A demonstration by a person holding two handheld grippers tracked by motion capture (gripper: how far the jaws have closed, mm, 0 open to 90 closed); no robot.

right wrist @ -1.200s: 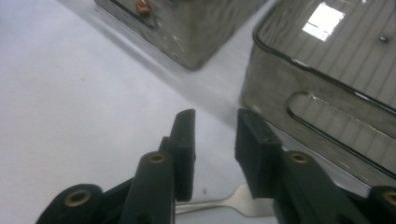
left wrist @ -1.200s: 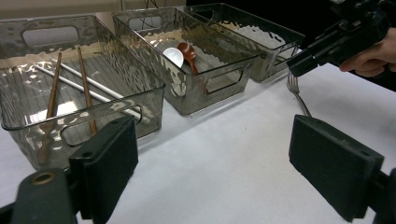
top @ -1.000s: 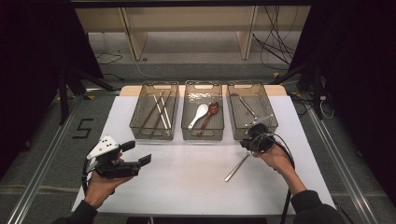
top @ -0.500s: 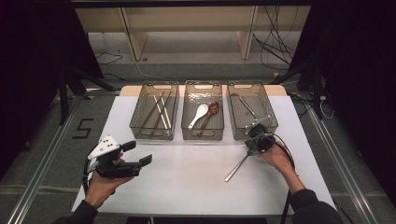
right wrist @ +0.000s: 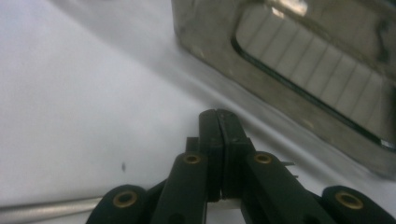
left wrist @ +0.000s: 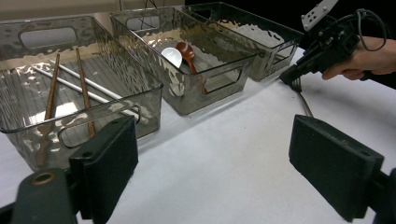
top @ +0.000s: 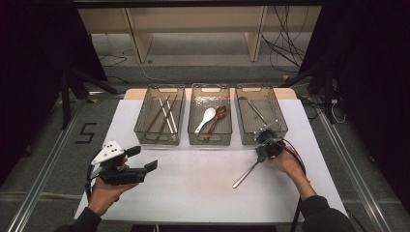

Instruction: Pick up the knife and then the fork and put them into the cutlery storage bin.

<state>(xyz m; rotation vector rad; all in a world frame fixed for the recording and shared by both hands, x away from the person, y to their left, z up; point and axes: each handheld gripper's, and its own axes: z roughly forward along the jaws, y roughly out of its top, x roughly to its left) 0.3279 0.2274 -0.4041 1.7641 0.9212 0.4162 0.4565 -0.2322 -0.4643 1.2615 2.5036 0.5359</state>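
The right claw (top: pixel 261 153) is clamping shut on the head of the fork (top: pixel 246 174), its handle lying along the worktop (top: pixel 203 193) toward the person, just before the right-hand bin (top: pixel 261 116). The left claw (top: pixel 140 159) is idling open, well apart.

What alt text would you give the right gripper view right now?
The right gripper has its black jaws closed on the tine end of a fork, whose metal handle runs off to the lower left across the white table. A smoky clear bin stands just beyond, upper right.
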